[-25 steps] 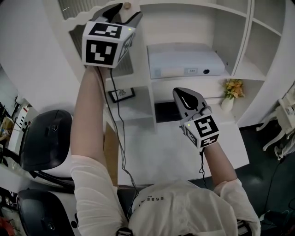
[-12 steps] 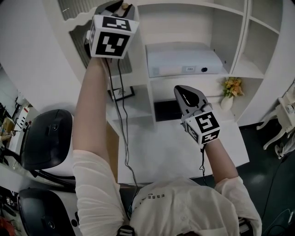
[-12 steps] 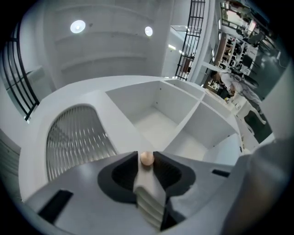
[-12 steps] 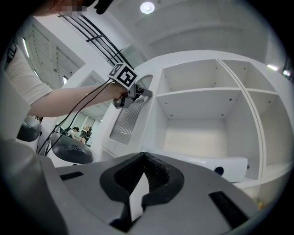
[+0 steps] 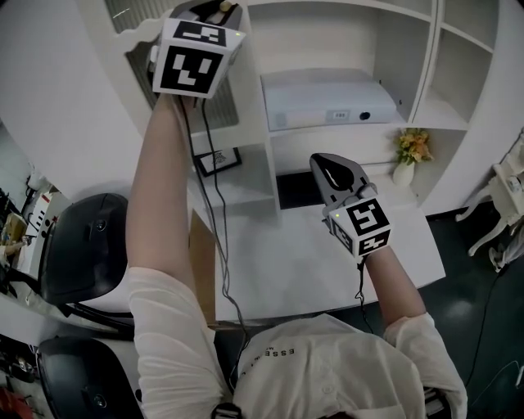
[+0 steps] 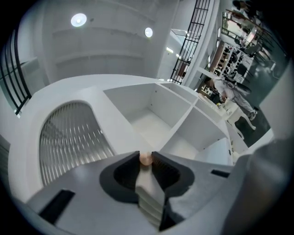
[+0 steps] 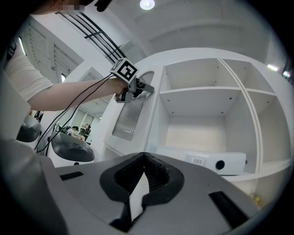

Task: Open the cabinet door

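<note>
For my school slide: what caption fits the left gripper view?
Left claw closing around the knob of the white cabinet door.

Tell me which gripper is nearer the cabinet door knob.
Left. The left gripper is at the knob, jaws closing on it; the right gripper hangs lower, out before the open shelves, jaws together.

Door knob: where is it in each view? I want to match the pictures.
Head view: knob at the top edge, at the left gripper's tips.
Left gripper view: knob low centre, between that gripper's closing jaws.
Right gripper view: not visible, hidden behind the left gripper.
Shared landmark: ribbed door panel.
</note>
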`<state>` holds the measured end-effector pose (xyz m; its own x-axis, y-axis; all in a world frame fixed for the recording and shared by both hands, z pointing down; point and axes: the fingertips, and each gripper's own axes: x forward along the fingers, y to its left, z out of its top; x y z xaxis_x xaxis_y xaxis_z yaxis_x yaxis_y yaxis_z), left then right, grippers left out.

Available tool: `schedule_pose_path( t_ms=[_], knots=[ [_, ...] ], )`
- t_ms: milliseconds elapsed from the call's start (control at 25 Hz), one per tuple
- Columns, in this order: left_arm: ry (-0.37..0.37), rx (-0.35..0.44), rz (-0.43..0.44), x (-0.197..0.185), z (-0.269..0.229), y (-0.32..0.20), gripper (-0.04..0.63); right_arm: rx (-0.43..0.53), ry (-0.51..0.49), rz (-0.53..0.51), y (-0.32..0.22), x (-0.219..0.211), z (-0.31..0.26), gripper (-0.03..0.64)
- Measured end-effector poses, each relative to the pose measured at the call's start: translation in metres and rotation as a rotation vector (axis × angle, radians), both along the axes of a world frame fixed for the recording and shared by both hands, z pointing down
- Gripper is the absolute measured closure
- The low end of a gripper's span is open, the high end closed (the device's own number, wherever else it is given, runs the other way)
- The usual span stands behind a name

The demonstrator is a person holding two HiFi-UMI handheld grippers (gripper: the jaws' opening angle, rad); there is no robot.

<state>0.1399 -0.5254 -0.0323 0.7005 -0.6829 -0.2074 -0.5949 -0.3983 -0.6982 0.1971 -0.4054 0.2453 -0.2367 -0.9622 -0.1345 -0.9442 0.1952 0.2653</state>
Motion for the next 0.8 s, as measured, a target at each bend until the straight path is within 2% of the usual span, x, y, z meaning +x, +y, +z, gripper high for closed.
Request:
schedule_pose_path(
  t_ms=[440, 640, 800],
  knots=[
    [0.025, 0.004, 0.131, -0.023, -0.002, 0.039, 0.511, 0.008, 0.014, 0.036, 0.029, -0.032, 0.003, 0.603],
    [0.019, -0.034, 0.135, -0.031, -0.002, 0.053, 0.511, 0.002, -0.001, 0.036, 0.049, -0.033, 0.012, 0.603],
    [0.055, -0.073, 0.17, -0.039, -0.001, 0.063, 0.511, -0.004, -0.039, 0.026, 0.067, -0.031, 0.022, 0.603]
  ],
)
